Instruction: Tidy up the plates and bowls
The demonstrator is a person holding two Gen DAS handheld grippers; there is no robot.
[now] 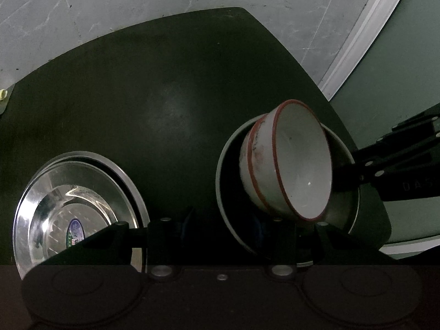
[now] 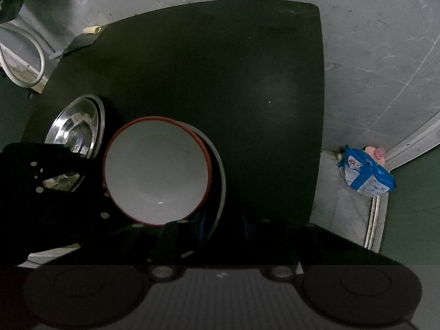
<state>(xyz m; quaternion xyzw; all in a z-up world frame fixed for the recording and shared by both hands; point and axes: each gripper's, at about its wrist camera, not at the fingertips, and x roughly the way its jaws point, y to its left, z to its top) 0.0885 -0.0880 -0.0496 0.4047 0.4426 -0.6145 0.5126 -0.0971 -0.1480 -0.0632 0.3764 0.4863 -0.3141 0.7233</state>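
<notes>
Two nested white bowls with red rims (image 1: 299, 165) tilt inside a dark grey bowl (image 1: 233, 181) on a dark green table (image 1: 154, 88). In the right wrist view the white bowls (image 2: 156, 170) lie over the grey bowl (image 2: 218, 165). Stacked steel plates (image 1: 71, 209) sit at the left, also in the right wrist view (image 2: 77, 126). My left gripper (image 1: 228, 228) hovers low, jaws spread, straddling the grey bowl's near rim. My right gripper (image 2: 220, 225) is open, with the white bowls' near rim at its left finger; its arm (image 1: 398, 159) reaches in from the right.
The table's far edge and right corner (image 2: 316, 8) give onto a grey marble floor (image 1: 165, 0). A blue packet (image 2: 365, 173) lies on the floor at the right. A white hose (image 2: 24, 63) loops at the far left.
</notes>
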